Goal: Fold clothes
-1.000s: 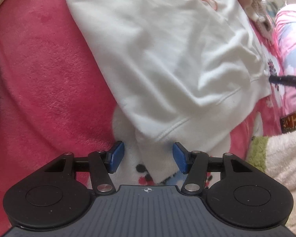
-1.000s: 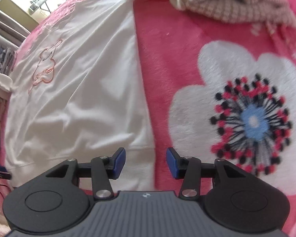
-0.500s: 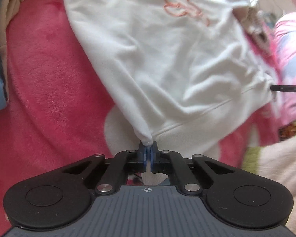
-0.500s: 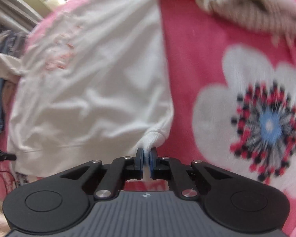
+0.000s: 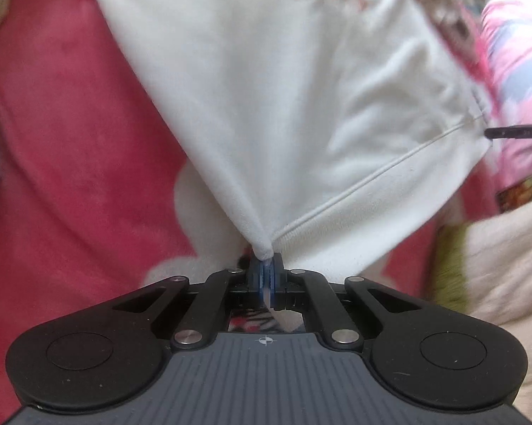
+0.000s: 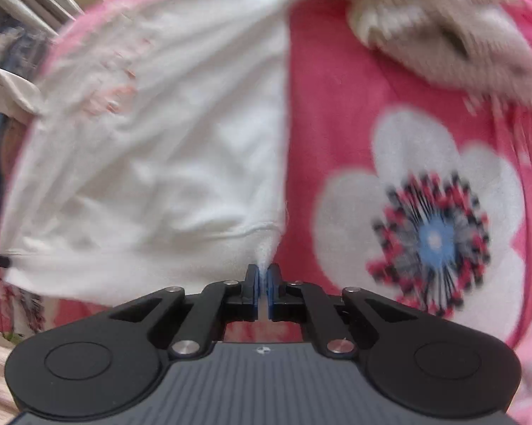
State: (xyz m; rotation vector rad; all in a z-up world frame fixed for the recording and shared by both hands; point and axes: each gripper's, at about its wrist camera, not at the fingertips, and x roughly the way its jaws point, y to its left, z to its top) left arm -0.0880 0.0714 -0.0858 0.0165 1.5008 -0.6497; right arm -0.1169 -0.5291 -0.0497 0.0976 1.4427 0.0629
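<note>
Nearest to us in the left wrist view, the left gripper (image 5: 266, 271) has its blue pads pressed together on one bottom corner of the white sweatshirt (image 5: 283, 106), with a sliver of cloth poking out behind the pads. In the right wrist view, the right gripper (image 6: 263, 276) is likewise clamped on the other bottom corner, the fabric drawn up into a small peak between its pads.

From both corners the sweatshirt (image 6: 159, 141) runs away from us, its long axis pointing toward the top of each frame, hem band nearest and the blurred orange print toward the far end. It lies on a pink fleece blanket (image 5: 71, 141). In the left view its left side edge slants toward the upper left, with bare pink beyond it. In the right view its right side edge runs almost straight up the frame; right of that edge we see open blanket with a big white flower (image 6: 432, 237). Farther off, at the upper right, lies a beige knitted garment (image 6: 443, 24), blurred.
</note>
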